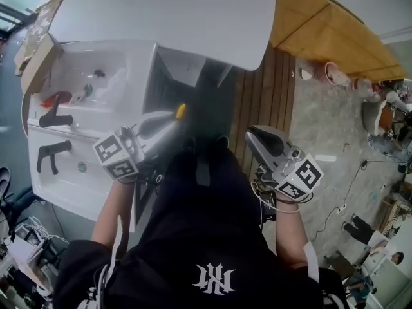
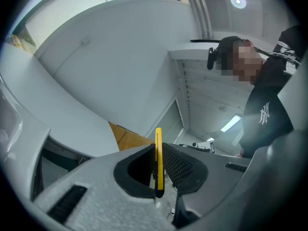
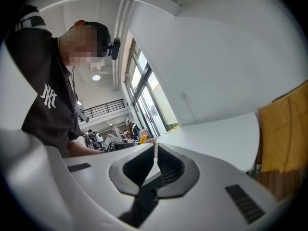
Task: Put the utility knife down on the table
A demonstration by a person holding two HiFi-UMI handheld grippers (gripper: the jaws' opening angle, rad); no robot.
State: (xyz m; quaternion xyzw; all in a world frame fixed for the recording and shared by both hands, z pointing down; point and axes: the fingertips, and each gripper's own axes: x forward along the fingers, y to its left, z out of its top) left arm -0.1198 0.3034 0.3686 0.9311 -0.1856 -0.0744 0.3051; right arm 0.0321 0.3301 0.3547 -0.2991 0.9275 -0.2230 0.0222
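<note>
A yellow utility knife [image 1: 181, 111] sticks out of my left gripper [image 1: 171, 118], which is held in front of the person's body, past the edge of the white table [image 1: 161, 11]. In the left gripper view the knife [image 2: 158, 158] stands on edge, clamped between the two jaws of the left gripper [image 2: 159, 174]. My right gripper [image 1: 255, 134] hangs to the right over the wooden floor. Its jaws are pressed together with nothing between them, as the right gripper view shows at the right gripper [image 3: 155, 150].
A second white table [image 1: 96, 76] at the left carries two black tools [image 1: 55, 118], a red object [image 1: 55, 98] and small items. An orange wooden counter [image 1: 335, 31] runs along the upper right. Planks of wooden floor [image 1: 270, 89] lie below the grippers.
</note>
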